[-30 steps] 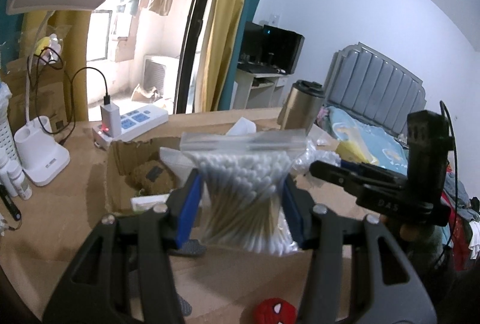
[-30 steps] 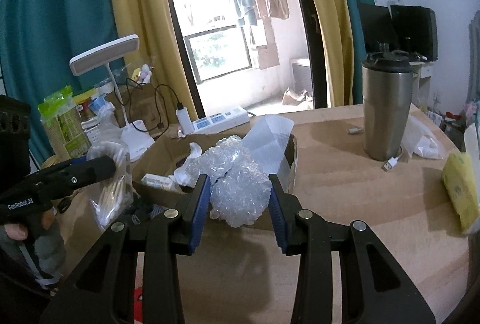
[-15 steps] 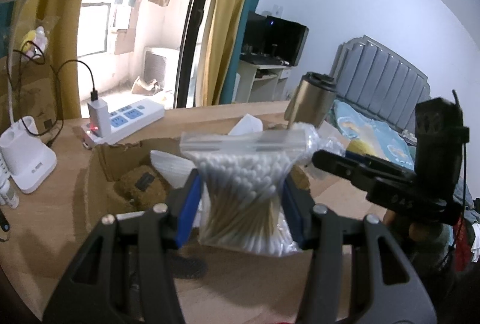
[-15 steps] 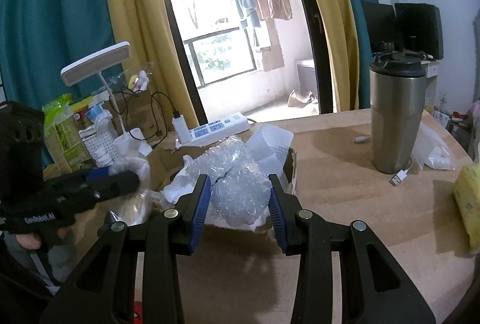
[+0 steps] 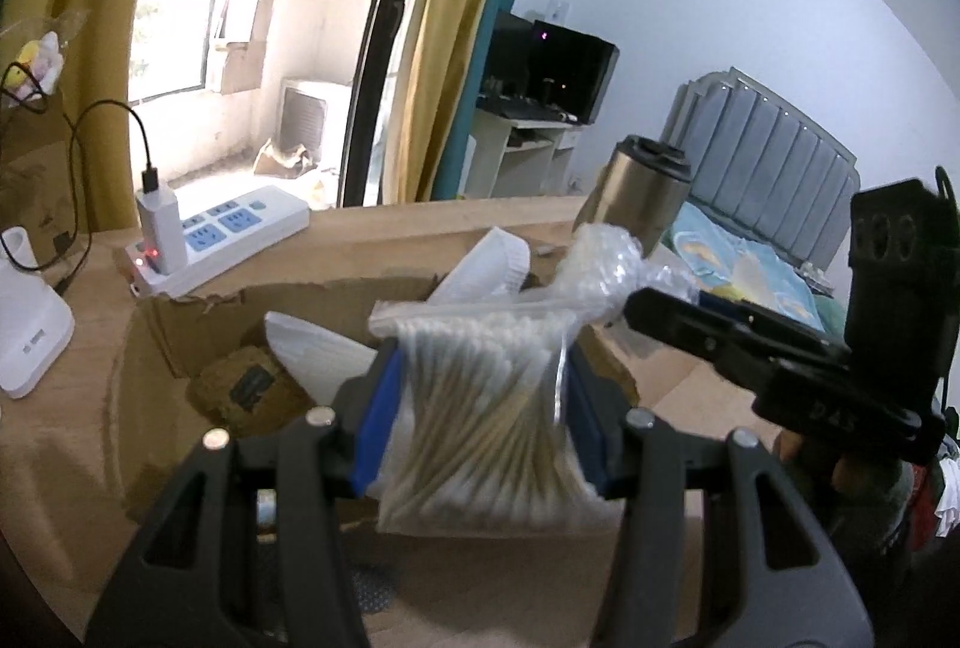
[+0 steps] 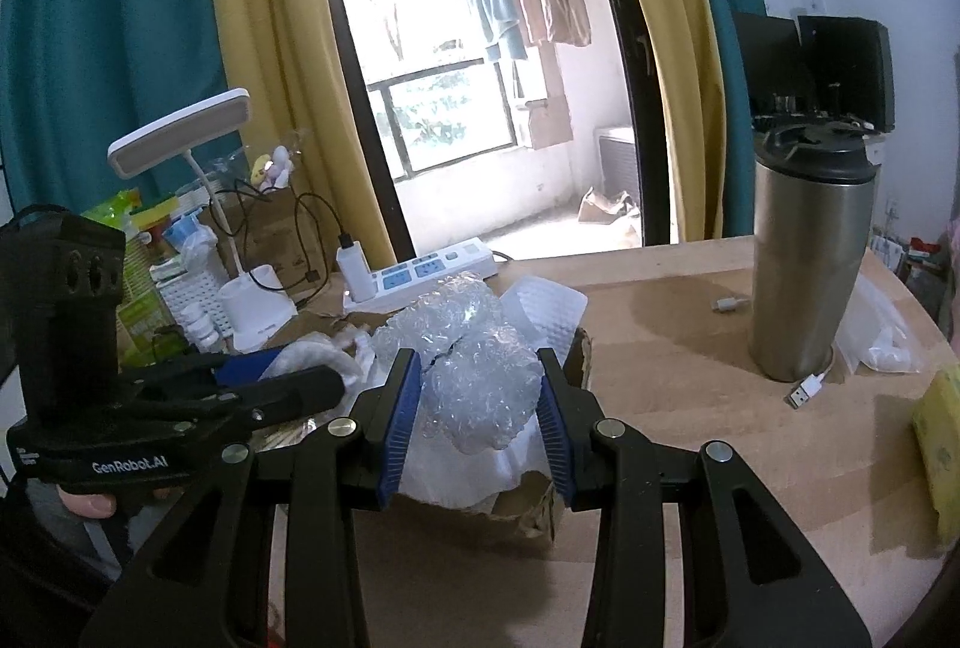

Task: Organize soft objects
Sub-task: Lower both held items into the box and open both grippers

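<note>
Left tongs (image 5: 480,423): clamped on a clear bag of cotton swabs (image 5: 480,408), held over the open cardboard box (image 5: 180,342) on the desk (image 6: 690,348). Right tongs (image 6: 477,417): clamped on a wad of bubble wrap (image 6: 474,378), above the same box. Steel tumbler (image 6: 810,276): upright on desk, well apart.

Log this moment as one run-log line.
left gripper: shut on bag of cotton swabs | right gripper: shut on bubble wrap | both over cardboard box | nothing released yet

Two close wrist views over tongs, sharing cardboard box (image 5: 180,342), facing window
</note>
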Demonstrator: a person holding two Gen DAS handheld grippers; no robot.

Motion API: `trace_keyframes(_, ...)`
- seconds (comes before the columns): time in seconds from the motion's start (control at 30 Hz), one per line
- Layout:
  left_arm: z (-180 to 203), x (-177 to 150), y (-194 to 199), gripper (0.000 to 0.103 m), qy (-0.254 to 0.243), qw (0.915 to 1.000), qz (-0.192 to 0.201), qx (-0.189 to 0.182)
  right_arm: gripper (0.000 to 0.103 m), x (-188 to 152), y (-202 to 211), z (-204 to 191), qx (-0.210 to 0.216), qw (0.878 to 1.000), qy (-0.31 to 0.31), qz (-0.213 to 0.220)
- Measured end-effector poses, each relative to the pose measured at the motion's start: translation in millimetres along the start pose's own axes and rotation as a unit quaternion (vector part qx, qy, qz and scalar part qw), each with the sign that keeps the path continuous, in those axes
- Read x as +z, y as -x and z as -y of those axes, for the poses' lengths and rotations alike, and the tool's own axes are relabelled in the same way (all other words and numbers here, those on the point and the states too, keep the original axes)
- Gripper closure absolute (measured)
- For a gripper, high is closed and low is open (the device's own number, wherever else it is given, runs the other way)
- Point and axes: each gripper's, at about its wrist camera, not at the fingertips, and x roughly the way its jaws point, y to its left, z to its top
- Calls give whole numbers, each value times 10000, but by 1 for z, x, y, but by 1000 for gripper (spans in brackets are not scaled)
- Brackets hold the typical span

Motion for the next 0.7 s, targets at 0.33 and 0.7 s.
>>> trace_keyframes(0.33, 4, 0, -20, 51, 10, 9999, -69, 141, 63, -8, -22, 7, 30, 9997, -95, -225)
trace_keyframes(0.7, 2, -3, -44, 47, 121, 9981, -528, 297, 61, -16, -36, 15, -88, 9987, -280, -419)
